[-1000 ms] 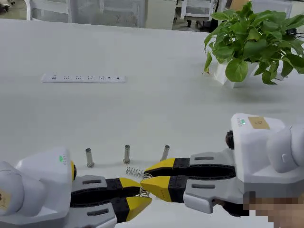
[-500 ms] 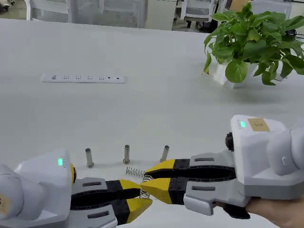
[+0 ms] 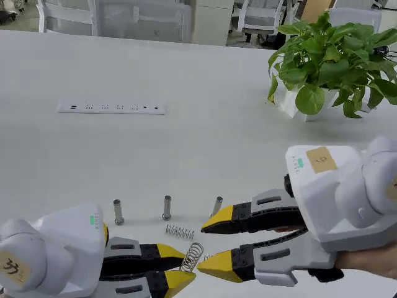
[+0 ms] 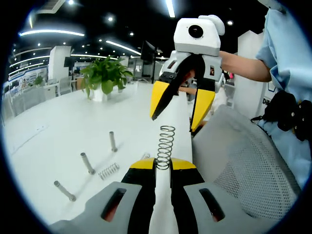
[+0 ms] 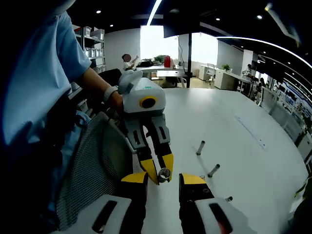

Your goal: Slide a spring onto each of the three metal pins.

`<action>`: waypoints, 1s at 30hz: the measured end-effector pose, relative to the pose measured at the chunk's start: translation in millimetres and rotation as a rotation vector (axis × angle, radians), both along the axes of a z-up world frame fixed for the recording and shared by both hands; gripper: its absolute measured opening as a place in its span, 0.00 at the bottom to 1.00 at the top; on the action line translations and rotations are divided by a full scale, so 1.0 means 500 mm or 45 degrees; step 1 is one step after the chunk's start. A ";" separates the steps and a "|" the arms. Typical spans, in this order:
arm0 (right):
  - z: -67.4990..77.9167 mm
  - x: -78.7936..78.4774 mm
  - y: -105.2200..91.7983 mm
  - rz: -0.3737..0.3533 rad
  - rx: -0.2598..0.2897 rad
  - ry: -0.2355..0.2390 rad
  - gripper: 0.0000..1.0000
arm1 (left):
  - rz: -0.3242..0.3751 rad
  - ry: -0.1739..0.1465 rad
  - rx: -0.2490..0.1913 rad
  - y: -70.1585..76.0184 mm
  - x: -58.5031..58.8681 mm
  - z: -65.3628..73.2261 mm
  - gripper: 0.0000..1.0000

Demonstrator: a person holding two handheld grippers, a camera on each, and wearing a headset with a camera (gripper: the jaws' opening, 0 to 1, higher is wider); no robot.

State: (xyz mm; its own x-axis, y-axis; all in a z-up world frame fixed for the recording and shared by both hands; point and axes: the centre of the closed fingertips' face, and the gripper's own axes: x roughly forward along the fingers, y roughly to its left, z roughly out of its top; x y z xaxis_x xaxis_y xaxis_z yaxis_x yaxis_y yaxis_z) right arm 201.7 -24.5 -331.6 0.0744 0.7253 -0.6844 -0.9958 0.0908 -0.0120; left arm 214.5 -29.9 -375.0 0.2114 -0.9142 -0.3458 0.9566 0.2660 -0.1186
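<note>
Three metal pins stand upright in a row on the white table: left pin, middle pin, right pin. All three are bare. One loose spring lies just in front of them. My left gripper is shut on a second spring, which sticks up from its yellow tips as a coil. My right gripper is open, its jaws spread either side of that spring's free end without touching it. From the right gripper, the held spring shows end-on.
A white power strip lies at the far left of the table. A potted plant stands at the back right. A grey mesh chair sits at the near table edge. Bare tabletop stretches beyond the pins.
My right gripper has opened and let go of the spring, which stays in the left gripper. The head camera has tilted a little; pins and the loose spring have not moved.
</note>
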 end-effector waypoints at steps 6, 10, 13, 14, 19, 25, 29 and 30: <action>-0.016 0.001 0.002 0.176 -0.206 -0.057 0.22 | -0.027 -0.007 0.044 -0.001 -0.004 -0.013 0.06; -0.032 -0.002 0.016 0.260 -0.261 -0.047 0.16 | -0.032 -0.009 0.063 -0.004 -0.001 -0.016 0.06; -0.046 0.000 0.020 0.308 -0.312 -0.051 0.15 | -0.033 -0.003 0.071 -0.005 0.001 -0.019 0.06; -0.052 0.002 0.017 0.334 -0.344 -0.057 0.15 | -0.036 -0.002 0.076 -0.005 0.001 -0.021 0.06; -0.069 0.003 0.015 0.397 -0.414 -0.045 0.11 | -0.044 -0.001 0.090 -0.005 0.001 -0.024 0.06; -0.078 0.007 0.013 0.417 -0.438 -0.026 0.09 | -0.046 -0.004 0.087 -0.008 0.002 -0.019 0.06; -0.082 0.006 0.013 0.423 -0.444 -0.016 0.09 | -0.037 -0.004 0.072 -0.011 0.006 -0.015 0.06; -0.083 0.006 0.013 0.423 -0.446 -0.013 0.08 | -0.038 -0.005 0.071 -0.012 0.005 -0.015 0.06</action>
State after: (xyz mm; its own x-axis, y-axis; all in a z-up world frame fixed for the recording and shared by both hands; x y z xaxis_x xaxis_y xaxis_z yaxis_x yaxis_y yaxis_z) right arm 204.7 -17.9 -373.2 -0.1142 0.4369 -0.8922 -0.9699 -0.2436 0.0049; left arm 217.3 -35.9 -382.4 0.1858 -0.8994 -0.3956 0.9647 0.2435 -0.1006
